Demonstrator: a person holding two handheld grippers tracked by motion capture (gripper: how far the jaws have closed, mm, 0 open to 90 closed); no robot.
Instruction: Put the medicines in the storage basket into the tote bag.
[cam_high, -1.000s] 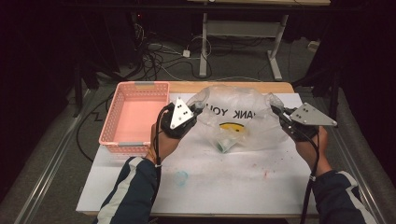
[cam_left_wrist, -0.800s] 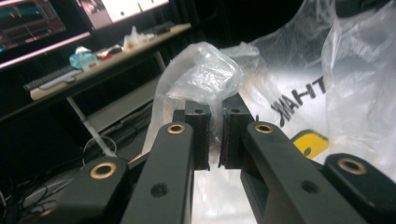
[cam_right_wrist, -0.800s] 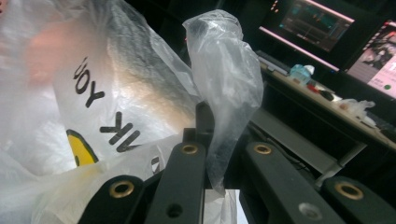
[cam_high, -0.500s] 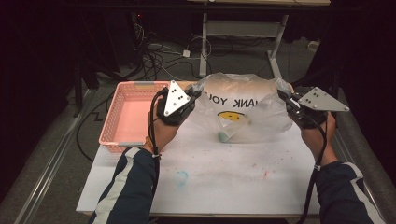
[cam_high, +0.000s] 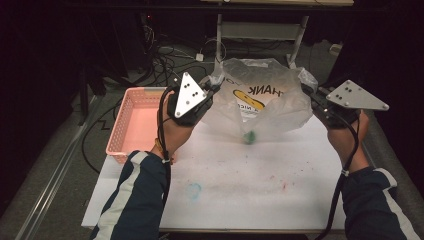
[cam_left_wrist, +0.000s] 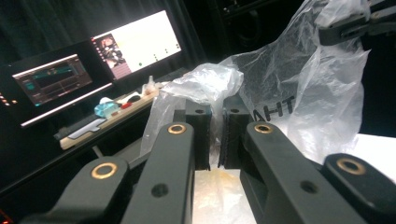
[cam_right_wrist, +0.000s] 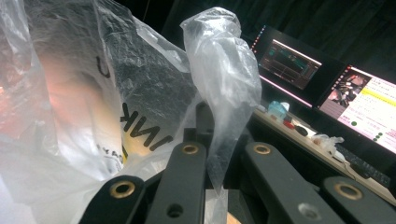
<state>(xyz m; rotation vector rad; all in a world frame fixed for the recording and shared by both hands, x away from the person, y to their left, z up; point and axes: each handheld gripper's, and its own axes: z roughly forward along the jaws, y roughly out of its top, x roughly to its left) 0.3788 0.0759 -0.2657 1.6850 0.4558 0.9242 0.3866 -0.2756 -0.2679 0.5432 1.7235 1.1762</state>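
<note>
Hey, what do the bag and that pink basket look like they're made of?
Bag: thin clear plastic film, glossy and crinkled; the table shows through it. Pink basket: looks like moulded rigid plastic, matte, with slotted lattice walls.

The bag (cam_high: 260, 100) hangs between the left gripper (cam_high: 212, 87) and right gripper (cam_high: 312, 97), each clamped on a handle, and blocks the straight way between them. A small green thing (cam_high: 248, 136) lies under the bag's lower edge. The near half of the table (cam_high: 240, 195) offers open room to pass. The pink basket (cam_high: 135, 125) walls off the table's left edge, just beside the left hand (cam_high: 175, 127).
</note>
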